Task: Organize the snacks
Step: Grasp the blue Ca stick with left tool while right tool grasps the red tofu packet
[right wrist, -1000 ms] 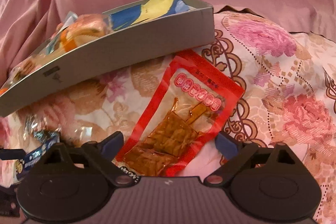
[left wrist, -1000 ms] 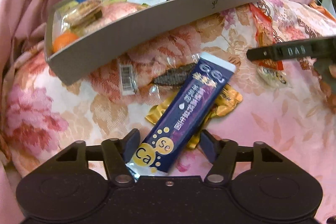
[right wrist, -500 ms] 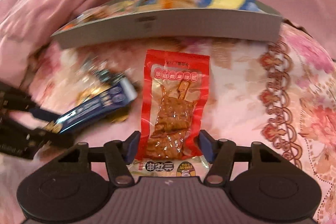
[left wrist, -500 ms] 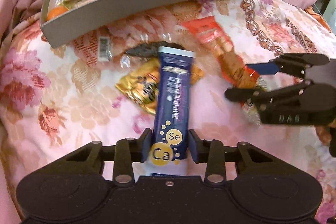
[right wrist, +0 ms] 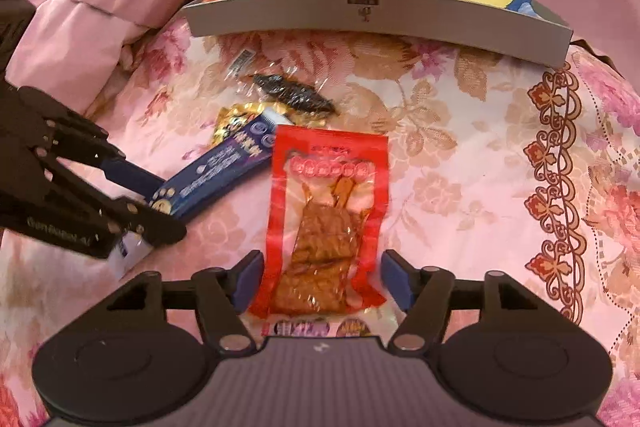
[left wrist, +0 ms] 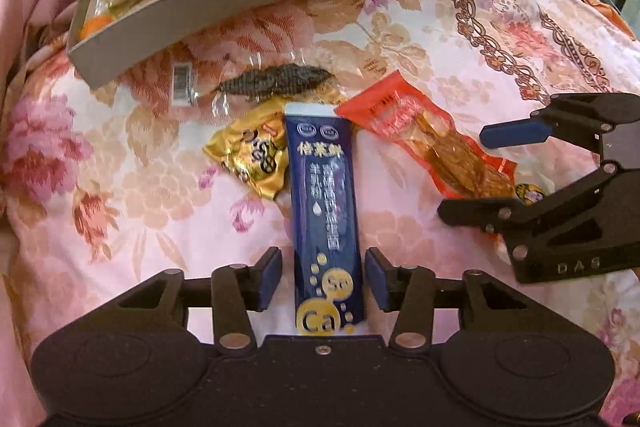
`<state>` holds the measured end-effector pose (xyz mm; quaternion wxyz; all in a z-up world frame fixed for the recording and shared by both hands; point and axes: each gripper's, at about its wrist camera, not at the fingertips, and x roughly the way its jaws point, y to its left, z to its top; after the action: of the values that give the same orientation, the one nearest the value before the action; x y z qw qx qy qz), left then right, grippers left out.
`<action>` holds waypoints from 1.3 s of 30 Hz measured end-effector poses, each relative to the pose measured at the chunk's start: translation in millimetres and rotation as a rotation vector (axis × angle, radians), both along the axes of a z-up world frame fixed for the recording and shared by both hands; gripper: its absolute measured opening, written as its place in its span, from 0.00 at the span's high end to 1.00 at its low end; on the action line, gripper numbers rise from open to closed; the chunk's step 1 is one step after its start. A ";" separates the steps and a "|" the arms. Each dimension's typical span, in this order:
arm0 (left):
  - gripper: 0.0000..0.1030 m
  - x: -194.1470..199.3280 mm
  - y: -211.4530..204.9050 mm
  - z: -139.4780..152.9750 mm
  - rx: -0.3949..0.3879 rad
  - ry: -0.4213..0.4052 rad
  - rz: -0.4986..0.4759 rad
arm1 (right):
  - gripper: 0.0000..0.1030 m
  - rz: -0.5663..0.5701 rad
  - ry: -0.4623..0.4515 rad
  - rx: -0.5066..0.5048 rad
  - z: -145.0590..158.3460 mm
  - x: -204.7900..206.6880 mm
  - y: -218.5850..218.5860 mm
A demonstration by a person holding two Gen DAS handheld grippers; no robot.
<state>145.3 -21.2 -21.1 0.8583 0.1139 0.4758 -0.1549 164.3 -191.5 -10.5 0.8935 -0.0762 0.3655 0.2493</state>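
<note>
On floral cloth (left wrist: pixel 120 187) | left gripper (left wrist: pixel 323 277) parted astride blue stick (left wrist: pixel 324 211) | right gripper (right wrist: pixel 322 281) seemingly parted astride red pouch (right wrist: pixel 326 215)

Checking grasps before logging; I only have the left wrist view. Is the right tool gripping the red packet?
Observer: No. The right tool is open, jaws standing either side of the red packet, which lies flat on the floral cloth.
Operator: Packet centred?
Observer: Roughly; its printed near end runs under the tool body.
Operator: My stick's near end?
Observer: The blue stick has its white end poking out past the left tool.
</note>
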 end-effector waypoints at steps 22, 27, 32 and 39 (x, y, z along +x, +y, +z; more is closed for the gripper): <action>0.66 -8.1 -7.9 -1.3 -0.003 -0.052 -0.005 | 0.37 -0.035 -0.016 0.026 -9.6 -3.2 8.3; 0.67 -14.3 -7.8 0.0 -0.012 -0.045 0.006 | 0.37 -0.025 -0.017 0.030 -9.6 -11.2 7.7; 0.67 -18.6 -7.7 3.0 -0.011 -0.052 0.027 | 0.40 -0.008 -0.049 0.010 -6.1 -19.5 8.4; 0.67 -23.8 -6.3 6.5 -0.007 -0.058 0.040 | 0.47 0.022 -0.108 -0.053 -2.1 -29.0 14.6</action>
<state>121.4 -27.5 -14.5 0.8751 0.1057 0.4523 -0.1361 135.3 -177.0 -12.6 0.9068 -0.1170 0.3224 0.2450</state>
